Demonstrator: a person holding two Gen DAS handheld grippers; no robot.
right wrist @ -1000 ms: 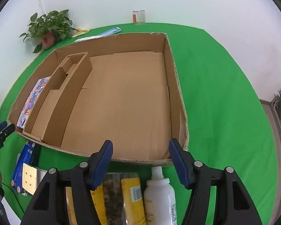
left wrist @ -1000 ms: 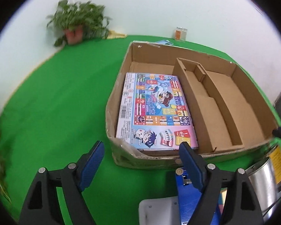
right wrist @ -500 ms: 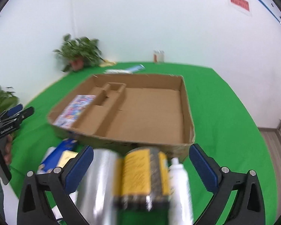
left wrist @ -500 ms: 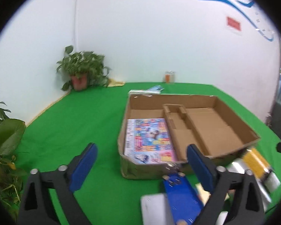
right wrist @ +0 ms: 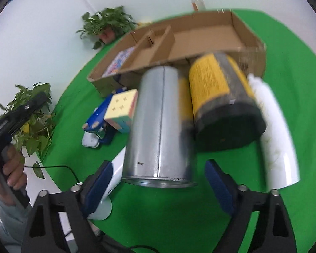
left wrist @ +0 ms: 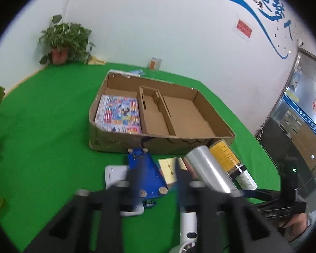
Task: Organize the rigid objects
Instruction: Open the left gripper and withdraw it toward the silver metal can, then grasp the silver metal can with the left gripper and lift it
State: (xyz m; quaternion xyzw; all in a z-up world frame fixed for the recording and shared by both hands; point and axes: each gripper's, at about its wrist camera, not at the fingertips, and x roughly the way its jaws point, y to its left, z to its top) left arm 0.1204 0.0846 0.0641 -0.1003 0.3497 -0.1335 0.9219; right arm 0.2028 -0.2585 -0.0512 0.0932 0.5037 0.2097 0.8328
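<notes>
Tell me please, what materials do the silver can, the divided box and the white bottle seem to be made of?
Silver can: probably bare metal, shiny, with a straight side seam and a rolled rim.
Divided box: brown corrugated cardboard, matte, with raw cut edges and folded partitions.
White bottle: likely plastic, smooth and slightly glossy; motion blur leaves this uncertain.

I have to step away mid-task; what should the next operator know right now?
Left gripper: jaws open, just been closing, holding nothing, above the blue toy.
Right gripper: open, just been closing, silver can ahead of its pads, not gripped.
Done: game box lies in the cardboard box's left compartment.
Left: silver can, yellow-labelled jar, white bottle, cube, blue toy, all on the green cloth before the box.
</notes>
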